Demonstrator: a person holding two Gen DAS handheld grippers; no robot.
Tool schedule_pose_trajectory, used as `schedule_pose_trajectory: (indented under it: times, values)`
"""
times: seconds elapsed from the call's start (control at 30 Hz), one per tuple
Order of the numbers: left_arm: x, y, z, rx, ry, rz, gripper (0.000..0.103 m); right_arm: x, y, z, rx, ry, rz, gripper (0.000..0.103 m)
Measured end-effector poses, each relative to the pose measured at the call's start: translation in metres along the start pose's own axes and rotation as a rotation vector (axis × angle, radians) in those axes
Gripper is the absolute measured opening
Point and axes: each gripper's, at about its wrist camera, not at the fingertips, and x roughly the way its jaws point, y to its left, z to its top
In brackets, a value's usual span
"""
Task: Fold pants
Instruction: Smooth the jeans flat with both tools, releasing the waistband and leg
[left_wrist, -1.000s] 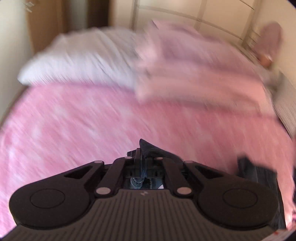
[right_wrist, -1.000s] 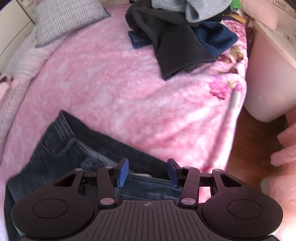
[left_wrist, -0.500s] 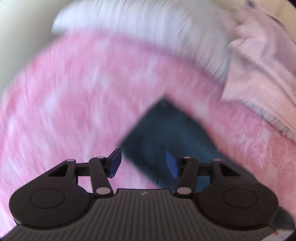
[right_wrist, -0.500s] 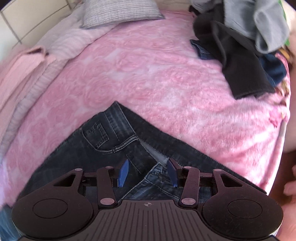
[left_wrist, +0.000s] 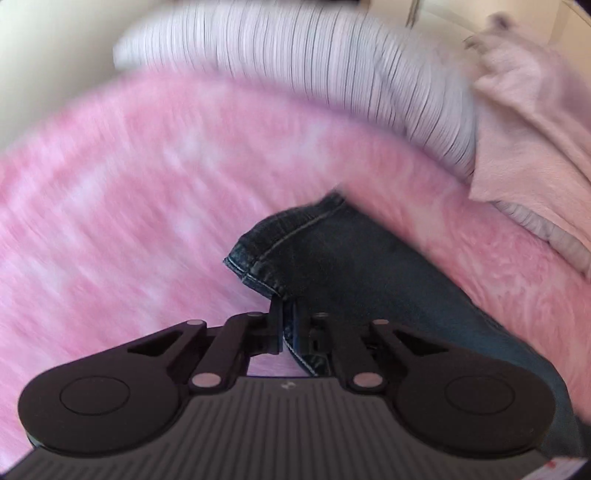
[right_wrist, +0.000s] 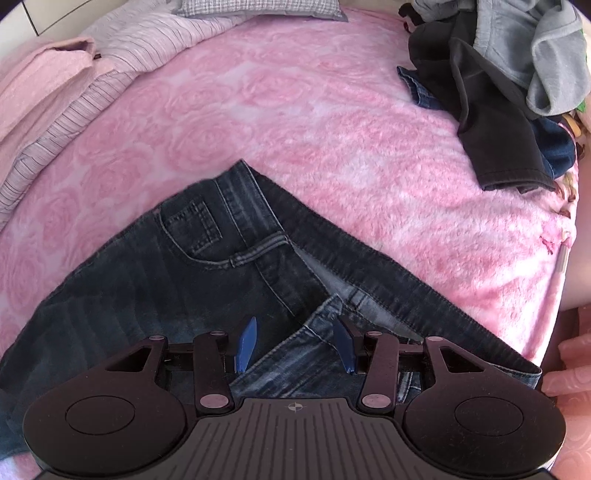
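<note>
Dark blue jeans (right_wrist: 177, 273) lie on the pink fleece bedspread (right_wrist: 295, 110), waist end and pocket facing the right wrist view. My right gripper (right_wrist: 293, 343) hovers open just above the open fly and waistband, its blue fingertips (right_wrist: 246, 343) apart with nothing between them. In the left wrist view, a leg of the jeans (left_wrist: 351, 258) runs away to the right, its hem bunched in front. My left gripper (left_wrist: 286, 321) is shut on the hem edge of that leg.
A heap of dark and grey clothes (right_wrist: 498, 85) lies at the far right of the bed. A striped pillow (left_wrist: 332, 74) and a folded pink blanket (left_wrist: 528, 140) sit at the head end. A person's fingers (right_wrist: 569, 365) show at the right edge.
My left gripper was open over the leg half a second ago and has now shut on the hem. My right gripper has drawn back, so more of the waist shows.
</note>
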Motion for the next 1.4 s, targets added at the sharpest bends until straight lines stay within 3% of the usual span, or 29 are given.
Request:
schedule_pose_trajectory:
  times: [0.03, 0.1, 0.17, 0.23, 0.33, 0.47, 0.67, 0.9, 1.1, 1.13, 1.17, 1.27, 1.4]
  values:
    - [-0.01, 0.015, -0.006, -0.014, -0.007, 0.025, 0.005, -0.002, 0.001, 0.001, -0.006, -0.01, 0.015, 0.043]
    - [-0.012, 0.052, -0.028, -0.096, 0.066, 0.056, 0.006, -0.004, 0.002, 0.002, -0.026, -0.03, 0.038, 0.043]
    - [0.002, 0.066, -0.06, -0.074, 0.162, 0.133, 0.019, -0.001, 0.002, 0.001, -0.051, -0.034, 0.063, 0.043]
    - [-0.001, 0.061, -0.079, -0.02, 0.089, 0.159, 0.021, 0.006, 0.003, 0.001, -0.075, -0.026, 0.089, 0.043]
    - [-0.009, 0.048, -0.077, -0.031, 0.102, 0.22, 0.031, 0.013, 0.003, 0.004, -0.107, -0.03, 0.124, 0.043]
    - [-0.042, 0.032, -0.072, -0.064, 0.098, 0.197, 0.031, 0.016, -0.005, 0.024, -0.177, -0.074, 0.221, 0.043]
    - [-0.104, -0.019, -0.087, -0.121, 0.08, 0.071, 0.038, 0.049, -0.013, 0.072, -0.298, -0.079, 0.36, 0.043]
    - [-0.154, -0.094, -0.138, -0.119, 0.103, 0.088, 0.038, 0.124, -0.013, 0.133, -0.399, -0.008, 0.49, 0.043]
    - [-0.191, -0.131, -0.193, -0.185, 0.16, 0.115, 0.038, 0.19, -0.023, 0.166, -0.359, 0.172, 0.717, 0.043]
    - [-0.196, -0.134, -0.2, -0.199, 0.166, 0.123, 0.038, 0.196, -0.026, 0.17, -0.34, 0.189, 0.758, 0.031]
    - [-0.2, -0.137, -0.207, -0.215, 0.172, 0.13, 0.038, 0.2, -0.027, 0.172, -0.334, 0.204, 0.775, 0.007]
    - [-0.213, -0.146, -0.221, -0.249, 0.18, 0.151, 0.038, 0.199, -0.026, 0.176, -0.389, 0.206, 0.794, 0.003]
    - [-0.231, -0.16, -0.227, -0.226, 0.153, 0.158, 0.038, 0.164, -0.03, 0.178, -0.435, 0.027, 0.806, 0.002]
